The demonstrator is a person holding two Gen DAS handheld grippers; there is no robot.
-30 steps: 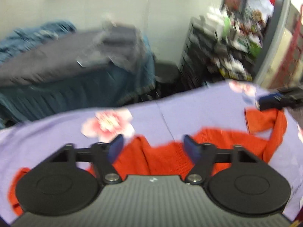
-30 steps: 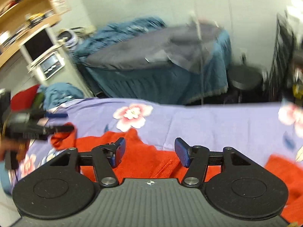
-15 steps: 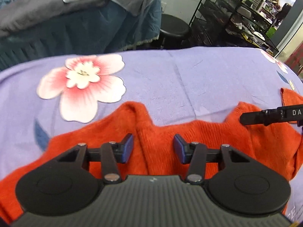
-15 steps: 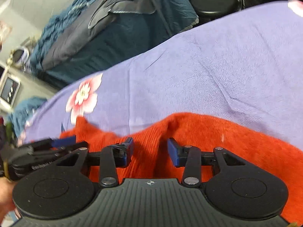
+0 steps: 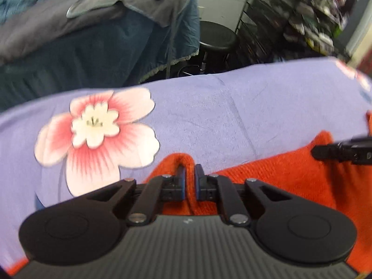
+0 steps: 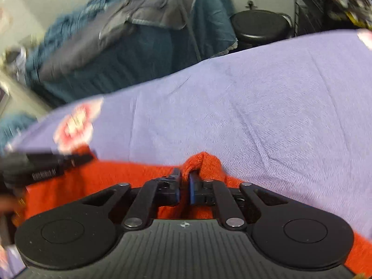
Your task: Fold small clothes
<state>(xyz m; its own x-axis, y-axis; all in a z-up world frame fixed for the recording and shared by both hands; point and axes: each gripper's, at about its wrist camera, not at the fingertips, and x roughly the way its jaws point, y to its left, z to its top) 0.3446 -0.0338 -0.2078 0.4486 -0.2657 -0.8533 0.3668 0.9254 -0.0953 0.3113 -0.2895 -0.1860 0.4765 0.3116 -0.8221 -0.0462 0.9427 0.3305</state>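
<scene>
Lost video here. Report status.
Left gripper and right gripper: jaws closing, each pinching the sweater edge. Sweater flat on sheet. Nothing in the way.

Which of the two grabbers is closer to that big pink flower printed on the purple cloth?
Left. The left gripper, closing on the orange sweater, sits just beside the pink flower. The right gripper pinches the same sweater farther along.

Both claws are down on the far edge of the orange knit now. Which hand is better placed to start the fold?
Neither clearly. The left claw and right claw are each closing on a pinched ridge of the orange sweater at its far edge on the purple sheet. Both probably lift together; the left looks slightly tighter.
</scene>
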